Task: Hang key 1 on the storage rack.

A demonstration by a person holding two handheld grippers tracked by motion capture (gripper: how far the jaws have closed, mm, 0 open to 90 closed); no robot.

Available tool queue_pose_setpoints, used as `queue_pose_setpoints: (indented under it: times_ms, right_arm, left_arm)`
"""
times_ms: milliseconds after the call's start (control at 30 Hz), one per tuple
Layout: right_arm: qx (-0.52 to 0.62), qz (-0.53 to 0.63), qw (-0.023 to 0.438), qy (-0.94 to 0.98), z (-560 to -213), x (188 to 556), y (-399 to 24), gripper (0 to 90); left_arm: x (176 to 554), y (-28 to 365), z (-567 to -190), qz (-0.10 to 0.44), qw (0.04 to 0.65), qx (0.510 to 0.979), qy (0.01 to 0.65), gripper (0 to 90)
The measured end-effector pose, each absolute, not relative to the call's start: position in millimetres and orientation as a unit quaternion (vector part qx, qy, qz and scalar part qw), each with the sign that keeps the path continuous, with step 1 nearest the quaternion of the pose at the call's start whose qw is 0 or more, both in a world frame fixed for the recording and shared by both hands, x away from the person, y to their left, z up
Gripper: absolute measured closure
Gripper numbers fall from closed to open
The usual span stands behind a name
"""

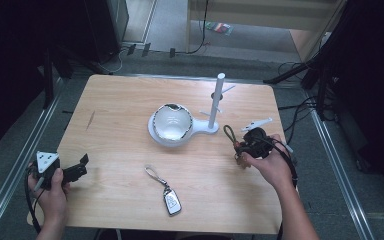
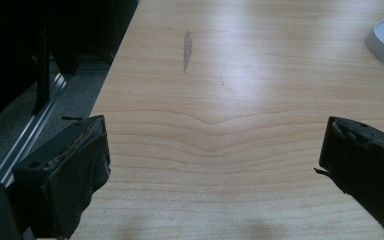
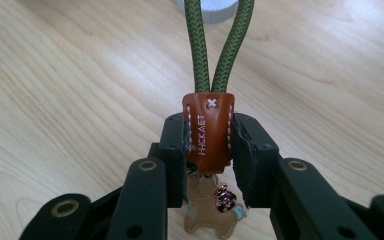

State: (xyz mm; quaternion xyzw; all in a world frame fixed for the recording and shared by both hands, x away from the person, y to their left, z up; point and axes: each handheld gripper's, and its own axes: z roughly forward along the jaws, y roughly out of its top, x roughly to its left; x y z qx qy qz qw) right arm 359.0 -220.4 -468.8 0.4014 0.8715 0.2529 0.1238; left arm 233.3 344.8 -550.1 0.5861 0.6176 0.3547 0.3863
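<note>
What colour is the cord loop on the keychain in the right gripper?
Olive green, braided cord loop above an orange-brown leather tab; clearest in the right gripper view.

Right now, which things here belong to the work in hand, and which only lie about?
In the work:
- right gripper, shut on the keychain
- keychain with green cord loop
- white peg stand, probably its goal

Lying about:
- car key
- bowl
- left gripper, open

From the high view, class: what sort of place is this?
Probably a lab or recording workspace: a lone wooden table on grey carpet, metal floor rails, loose cables, and dark equipment stands around it.
</note>
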Motion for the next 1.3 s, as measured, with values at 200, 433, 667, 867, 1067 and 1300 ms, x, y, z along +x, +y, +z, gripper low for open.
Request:
queue_pose_setpoints:
  times_ms: [200,433,667,867,1067,1300]
  right_arm:
    - [0.418,0.283,0.147,0.851,-460,358,-228,69.5]
    - [0.436,0.308,0.162,0.83,-453,358,-235,69.5]
    - [0.454,0.342,0.176,0.804,-443,357,-241,69.7]
    - [0.462,0.358,0.188,0.789,-437,357,-243,69.7]
    - [0.47,0.378,0.197,0.773,-432,357,-245,69.7]
    - [0.476,0.393,0.209,0.758,-424,357,-247,69.8]
  left_arm:
    - [233,345,-550,0.355,0.386,0.586,0.618,0.1]
    - [233,345,-550,0.355,0.386,0.586,0.617,0.1]
    - [233,345,-550,0.354,0.386,0.586,0.618,0.1]
    - [233,345,-550,0.355,0.386,0.586,0.617,0.1]
    - [233,345,-550,0.354,0.387,0.586,0.618,0.1]
    - [233,345,-550,0.354,0.386,0.586,0.617,0.1]
